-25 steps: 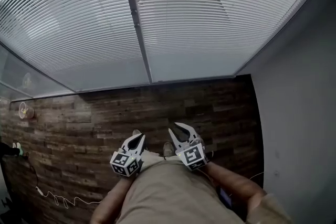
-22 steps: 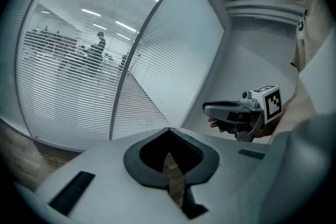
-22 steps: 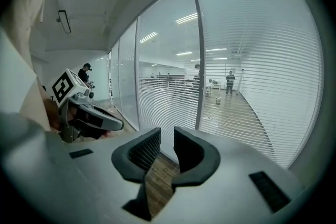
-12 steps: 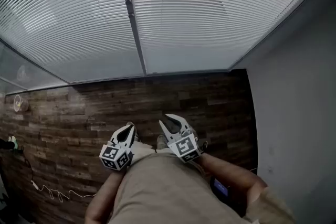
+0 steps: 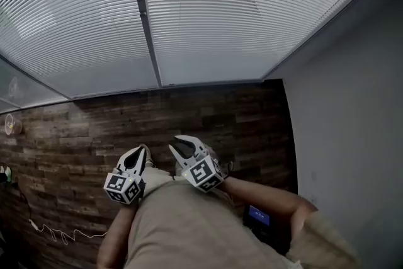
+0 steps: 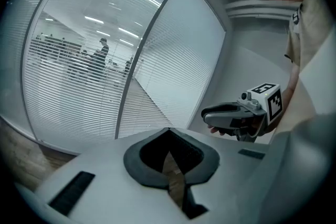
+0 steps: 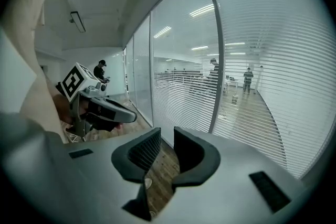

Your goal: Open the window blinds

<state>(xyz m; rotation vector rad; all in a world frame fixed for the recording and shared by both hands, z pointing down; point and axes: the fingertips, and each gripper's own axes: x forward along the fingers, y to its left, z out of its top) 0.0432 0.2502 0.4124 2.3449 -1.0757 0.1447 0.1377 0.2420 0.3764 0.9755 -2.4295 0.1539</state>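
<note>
White slatted blinds point(image 5: 239, 9) hang down over the glass wall, in two panels split by a grey mullion point(image 5: 143, 16); the slats lie partly tilted, and the room beyond shows through them point(image 7: 247, 76). Both grippers are held low at the person's waist, well short of the blinds. My left gripper point(image 5: 140, 152) has its jaws together with nothing in them, and its tips point(image 6: 168, 131) meet. Beside it, my right gripper point(image 5: 184, 144) stands a little open and empty, with floor showing through the gap point(image 7: 167, 135). No cord or wand for the blinds can be made out.
Dark wood-look floor point(image 5: 208, 116) runs to the foot of the glass. A plain grey wall point(image 5: 352, 135) closes the right side. A loose cable point(image 5: 56, 236) lies on the floor at the left. A dark device with a blue screen point(image 5: 258, 216) hangs at the person's hip.
In the head view both grippers, the mullion and the blinds have drifted left, and the grey wall on the right fills more of the picture. Neither gripper's jaws have changed.
</note>
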